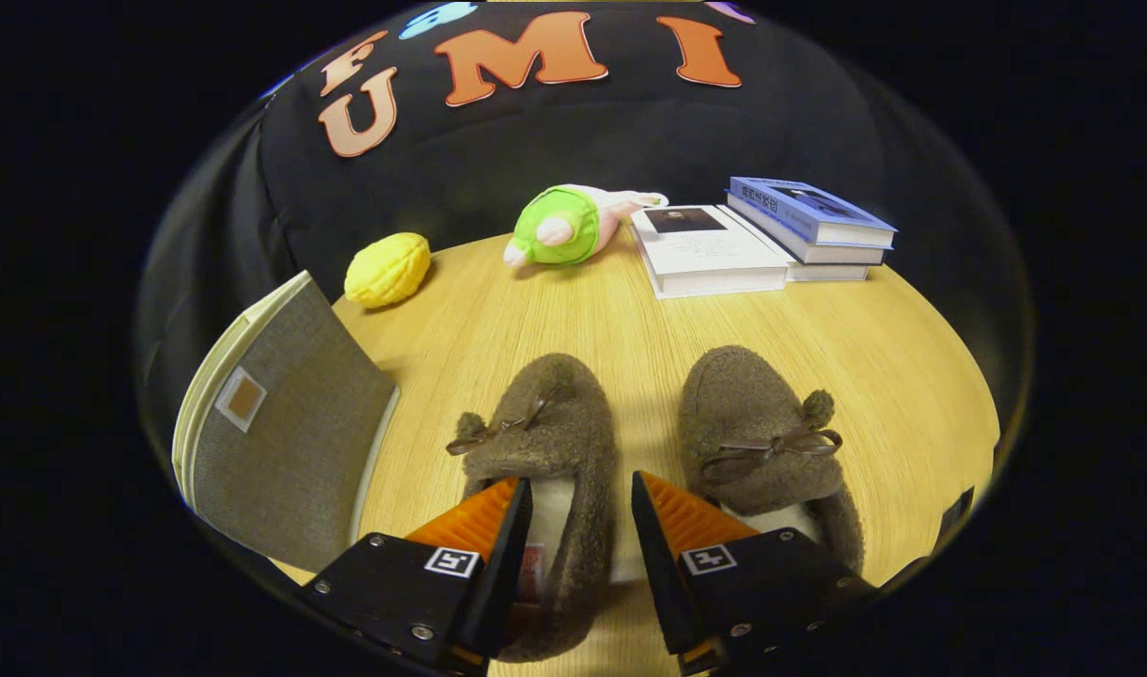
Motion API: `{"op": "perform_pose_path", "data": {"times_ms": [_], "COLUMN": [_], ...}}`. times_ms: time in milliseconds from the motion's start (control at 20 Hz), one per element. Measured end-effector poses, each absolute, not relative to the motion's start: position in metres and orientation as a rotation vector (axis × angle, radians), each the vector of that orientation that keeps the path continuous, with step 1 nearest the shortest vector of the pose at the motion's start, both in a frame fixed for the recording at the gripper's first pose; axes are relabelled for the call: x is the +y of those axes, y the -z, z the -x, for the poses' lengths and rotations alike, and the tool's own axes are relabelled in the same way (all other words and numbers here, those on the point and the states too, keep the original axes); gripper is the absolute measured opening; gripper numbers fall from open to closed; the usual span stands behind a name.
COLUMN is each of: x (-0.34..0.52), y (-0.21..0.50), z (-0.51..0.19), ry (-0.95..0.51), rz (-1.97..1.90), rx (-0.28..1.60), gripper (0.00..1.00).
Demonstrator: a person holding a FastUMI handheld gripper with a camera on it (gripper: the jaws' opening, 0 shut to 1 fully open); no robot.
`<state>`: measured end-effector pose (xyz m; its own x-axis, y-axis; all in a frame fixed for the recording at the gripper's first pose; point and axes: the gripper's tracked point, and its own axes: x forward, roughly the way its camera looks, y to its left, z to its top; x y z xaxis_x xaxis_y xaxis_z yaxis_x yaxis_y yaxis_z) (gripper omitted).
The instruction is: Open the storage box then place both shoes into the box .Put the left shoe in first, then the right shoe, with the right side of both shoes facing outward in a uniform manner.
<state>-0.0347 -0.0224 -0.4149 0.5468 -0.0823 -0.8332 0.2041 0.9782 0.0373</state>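
Note:
Two brown fuzzy slippers with small bows lie side by side on the wooden table, toes pointing away from me. The left shoe (pixel 545 442) has its right side wall between my fingers; the gripper (pixel 578 494) is open around that wall, one finger inside the shoe's opening and the other in the gap between the shoes. The right shoe (pixel 757 428) lies just right of the fingers. The grey fabric storage box (pixel 287 428) stands left of the left shoe with its lid raised and its light inner rim showing.
Beyond the shoes, near the table's far edge, lie a yellow lemon-shaped toy (pixel 387 270), a green and pink plush toy (pixel 564 226), and a pile of books (pixel 762 235). The wooden table (pixel 903 376) has bare room to the right of the right shoe.

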Motion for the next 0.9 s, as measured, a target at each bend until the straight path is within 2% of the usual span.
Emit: {"op": "perform_pose_path", "data": {"times_ms": [250,300,450,900], "x": [-0.022,-0.022,-0.023,0.023], "y": [0.430,0.431,0.425,0.364], "z": [0.029,0.028,0.025,0.003], "ry": [0.203,0.209,0.232,0.166], "rz": [-0.195,-0.212,-0.297,-0.453], "rx": [1.016,1.018,1.007,0.896], "gripper": [0.27,0.25,0.07,0.05]}}
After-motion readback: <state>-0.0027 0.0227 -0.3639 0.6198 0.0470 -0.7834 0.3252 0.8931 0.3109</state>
